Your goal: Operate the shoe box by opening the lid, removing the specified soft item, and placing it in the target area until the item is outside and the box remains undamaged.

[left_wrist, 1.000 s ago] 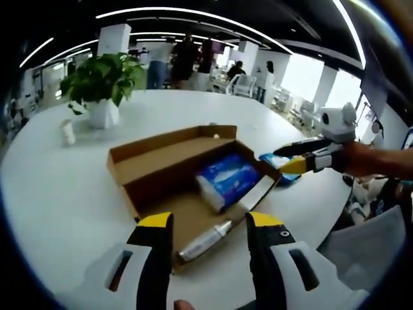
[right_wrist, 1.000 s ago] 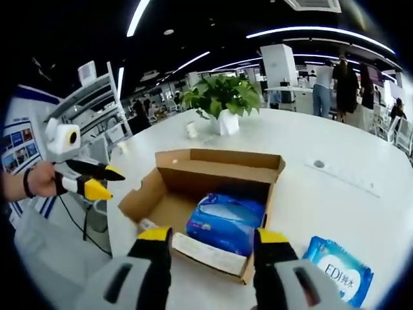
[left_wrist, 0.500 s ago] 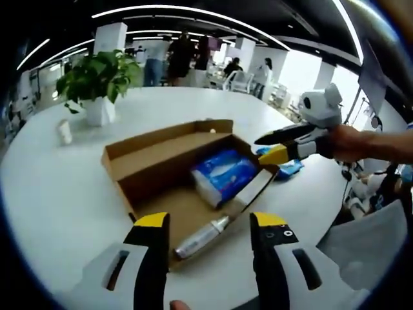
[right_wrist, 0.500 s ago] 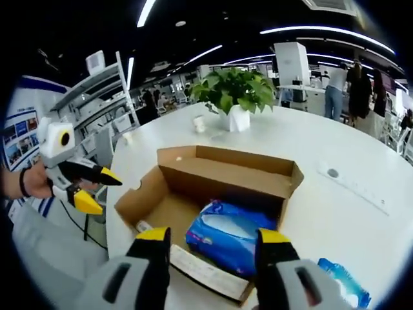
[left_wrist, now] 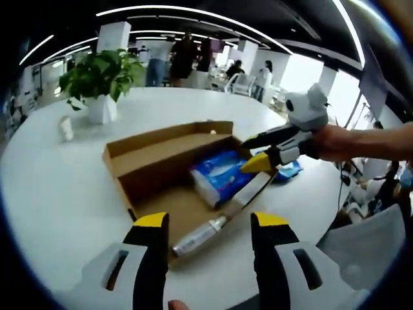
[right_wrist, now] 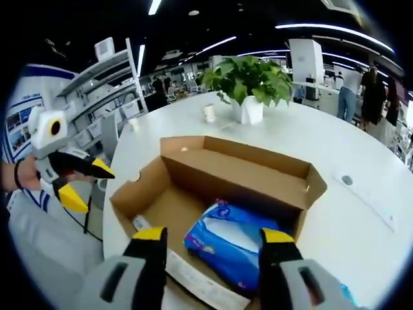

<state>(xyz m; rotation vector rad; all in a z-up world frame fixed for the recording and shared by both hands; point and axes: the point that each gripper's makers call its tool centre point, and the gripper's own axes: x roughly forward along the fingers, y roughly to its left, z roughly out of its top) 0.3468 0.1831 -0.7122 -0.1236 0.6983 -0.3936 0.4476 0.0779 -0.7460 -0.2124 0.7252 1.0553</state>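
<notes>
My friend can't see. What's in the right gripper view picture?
An open cardboard box on a white table holds a blue tissue pack. The right gripper hangs open over the pack, and a potted plant stands behind.

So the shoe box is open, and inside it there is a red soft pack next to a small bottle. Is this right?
Not quite: the soft pack is blue, not red, as the right gripper view shows. The rest holds: the shoe box is open, and a small bottle lies inside it near the pack, seen in the left gripper view.
</notes>
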